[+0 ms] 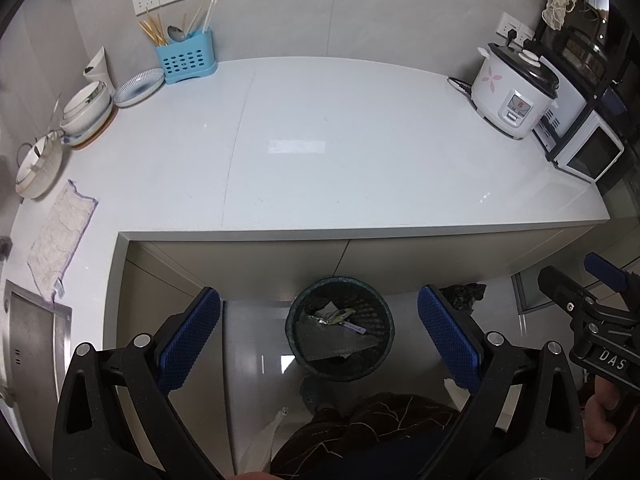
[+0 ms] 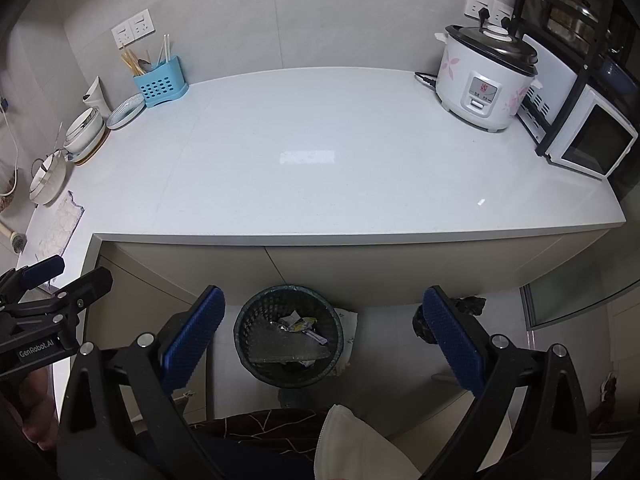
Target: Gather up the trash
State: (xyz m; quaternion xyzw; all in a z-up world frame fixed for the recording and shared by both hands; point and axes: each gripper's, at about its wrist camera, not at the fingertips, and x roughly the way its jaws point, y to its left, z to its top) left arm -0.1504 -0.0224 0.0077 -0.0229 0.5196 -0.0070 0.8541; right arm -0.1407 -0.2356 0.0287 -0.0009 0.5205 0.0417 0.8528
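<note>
Both grippers, left (image 1: 318, 336) and right (image 2: 324, 338), hung wide open and empty above the trash basket (image 1: 340, 330); the counter (image 1: 320, 140) beyond seemingly held no litter.

My pads (image 1: 188, 340) are blue rubbery stuff with a fine knobbly grain, set on matt black plastic arms. The countertop (image 1: 320, 160) at twelve o'clock is smooth, glossy pale stone (it mirrors a ceiling light). The trash bin (image 1: 340, 328) is dark plastic mesh holding crumpled foil and paper wrappers. At nine o'clock lie a quilted cloth (image 1: 60, 236) and a brushed metal sink (image 1: 32, 340). The rice cooker (image 1: 512, 92) at two o'clock is shiny white plastic.
</note>
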